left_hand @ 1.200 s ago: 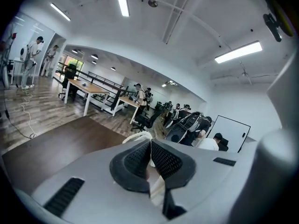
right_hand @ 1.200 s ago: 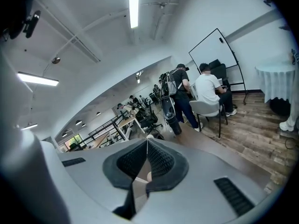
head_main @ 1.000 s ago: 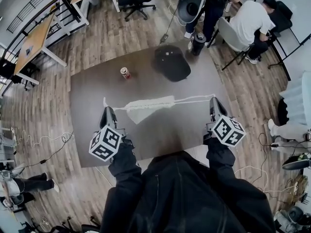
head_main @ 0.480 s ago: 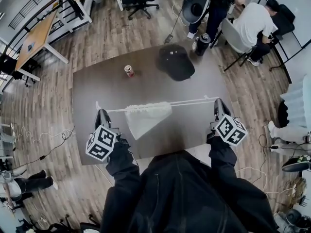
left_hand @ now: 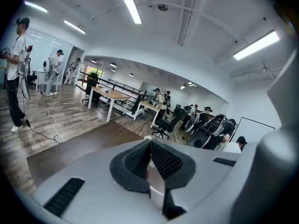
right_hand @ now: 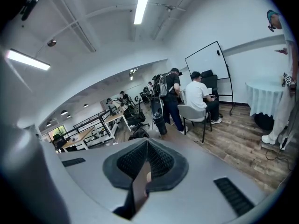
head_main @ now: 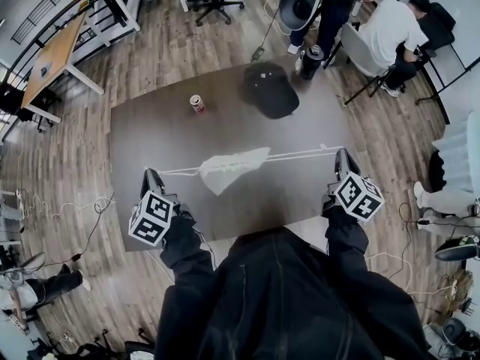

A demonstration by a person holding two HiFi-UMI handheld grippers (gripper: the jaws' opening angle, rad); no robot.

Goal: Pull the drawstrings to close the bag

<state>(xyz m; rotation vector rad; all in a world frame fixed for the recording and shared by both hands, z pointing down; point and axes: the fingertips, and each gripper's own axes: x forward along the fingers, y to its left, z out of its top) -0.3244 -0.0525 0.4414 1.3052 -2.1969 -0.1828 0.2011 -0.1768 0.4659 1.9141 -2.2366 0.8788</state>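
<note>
Head view, bag [head_main: 229, 169] stretched left-right, drawstrings [head_main: 300, 154] taut

Left gripper [head_main: 151, 174] and right gripper [head_main: 341, 154] held wide apart, both pointing forward, away from torso. Jaws of each pressed together, pinching a drawstring [head_main: 296, 155] end. Black-sleeved arms bent at elbows.

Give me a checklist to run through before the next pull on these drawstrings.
1. Left claw shut on the left drawstring: ok.
2. Right claw shut on the right drawstring: ok.
3. Both drawstrings run straight to the bag: ok.
4. Bag mouth fully cinched: cannot tell.
5. Can and black cap apart from the strings: ok.
</note>
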